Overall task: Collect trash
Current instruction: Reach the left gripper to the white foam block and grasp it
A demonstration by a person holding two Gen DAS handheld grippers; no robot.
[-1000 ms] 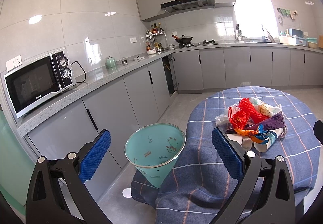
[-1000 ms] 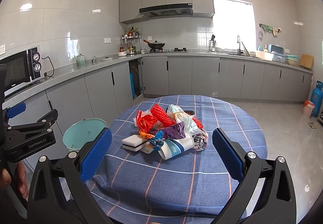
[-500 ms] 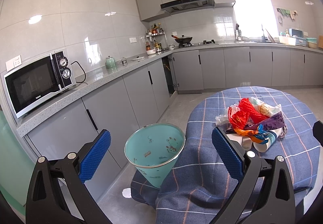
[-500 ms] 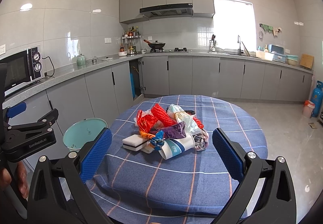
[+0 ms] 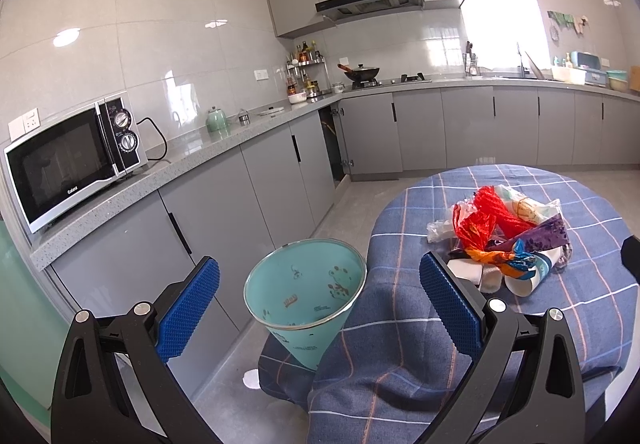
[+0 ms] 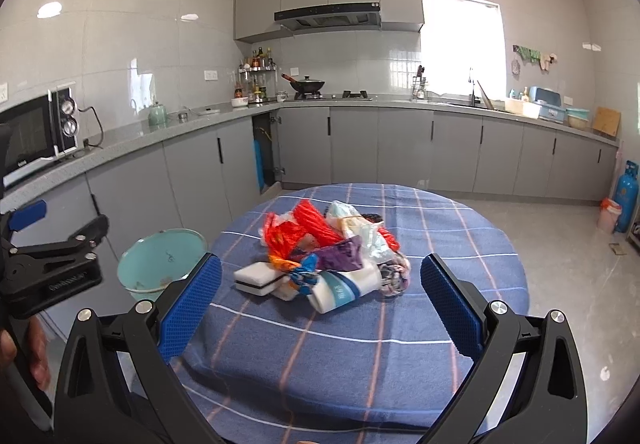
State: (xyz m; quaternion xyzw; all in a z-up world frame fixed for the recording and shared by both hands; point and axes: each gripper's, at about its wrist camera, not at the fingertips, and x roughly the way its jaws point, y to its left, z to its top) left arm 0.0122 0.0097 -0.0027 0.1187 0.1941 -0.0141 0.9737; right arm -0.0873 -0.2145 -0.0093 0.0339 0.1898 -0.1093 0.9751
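Observation:
A pile of trash point(image 6: 328, 248) lies on the round table with a blue checked cloth point(image 6: 360, 344): red and orange wrappers, a purple wrapper, a white sponge block point(image 6: 258, 278), a rolled paper cup. It also shows in the left wrist view point(image 5: 504, 236). A teal bin point(image 5: 306, 288) stands on the floor left of the table; it shows in the right wrist view too point(image 6: 160, 264). My left gripper point(image 5: 320, 304) is open and empty, facing the bin. My right gripper point(image 6: 320, 304) is open and empty, in front of the pile.
Grey kitchen cabinets point(image 5: 240, 196) run along the left and back walls. A microwave point(image 5: 72, 156) sits on the counter. A blue gas cylinder point(image 6: 626, 192) and a small pink bin point(image 6: 608, 212) stand at the far right. The left gripper body point(image 6: 48, 264) shows in the right wrist view.
The right gripper has moved slightly closer to the trash pile. The left gripper has barely moved.

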